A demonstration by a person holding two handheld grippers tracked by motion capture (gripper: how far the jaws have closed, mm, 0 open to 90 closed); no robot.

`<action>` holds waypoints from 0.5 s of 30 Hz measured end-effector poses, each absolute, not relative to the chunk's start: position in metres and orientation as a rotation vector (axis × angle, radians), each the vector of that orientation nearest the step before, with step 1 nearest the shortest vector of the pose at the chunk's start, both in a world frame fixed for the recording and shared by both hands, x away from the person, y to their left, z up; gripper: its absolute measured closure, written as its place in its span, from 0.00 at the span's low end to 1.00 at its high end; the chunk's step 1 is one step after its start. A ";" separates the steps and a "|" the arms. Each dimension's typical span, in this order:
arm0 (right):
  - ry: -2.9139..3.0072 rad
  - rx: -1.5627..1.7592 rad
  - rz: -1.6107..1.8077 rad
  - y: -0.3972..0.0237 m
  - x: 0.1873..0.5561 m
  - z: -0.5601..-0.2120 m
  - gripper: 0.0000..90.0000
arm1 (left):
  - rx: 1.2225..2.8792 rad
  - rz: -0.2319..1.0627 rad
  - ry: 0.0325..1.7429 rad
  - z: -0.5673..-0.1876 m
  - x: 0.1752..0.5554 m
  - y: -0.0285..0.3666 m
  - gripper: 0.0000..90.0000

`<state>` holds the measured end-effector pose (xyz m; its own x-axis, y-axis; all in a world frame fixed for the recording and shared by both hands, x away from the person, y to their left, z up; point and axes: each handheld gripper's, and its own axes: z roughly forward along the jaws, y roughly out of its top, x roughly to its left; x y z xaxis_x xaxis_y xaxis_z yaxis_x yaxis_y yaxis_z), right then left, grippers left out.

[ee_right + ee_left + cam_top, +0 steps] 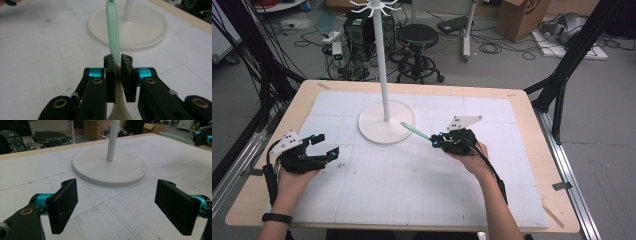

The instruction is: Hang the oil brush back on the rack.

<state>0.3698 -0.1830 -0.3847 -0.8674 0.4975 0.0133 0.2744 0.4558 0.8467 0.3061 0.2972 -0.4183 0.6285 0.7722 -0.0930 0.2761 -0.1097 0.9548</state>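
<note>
Black jaws of the right gripper (117,75) are pinching a green spatula (112,27), pointing it ahead at the white stand (140,27). Keeping the squeeze tight is helping while lifting the tip toward a hook. Left gripper (120,207) is waiting, spread wide.

High view: above near table edge, facing stand base (387,122). Both gripper views: low, close, facing stand base (110,167) (140,27); shared.

utensil handle (112,30): mint green, cream below
stand base (386,122): white
mat (412,185): white, faint grid
table rim (262,175): pale wood
</note>
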 end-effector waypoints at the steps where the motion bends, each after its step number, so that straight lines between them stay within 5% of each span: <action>1: 2.457 0.669 1.378 -0.184 0.369 -0.381 0.93 | 1.680 0.528 0.869 -0.418 0.306 0.297 0.21; 15: 2.265 0.694 1.536 -0.190 0.363 -0.310 0.93 | 1.661 0.525 0.870 -0.418 0.306 0.299 0.21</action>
<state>0.3629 -0.1900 -0.3101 -0.8321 0.5545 0.0095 0.2140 0.3053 0.9279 0.3059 0.2986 -0.4177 0.6278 0.7718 -0.1008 0.2705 -0.0949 0.9580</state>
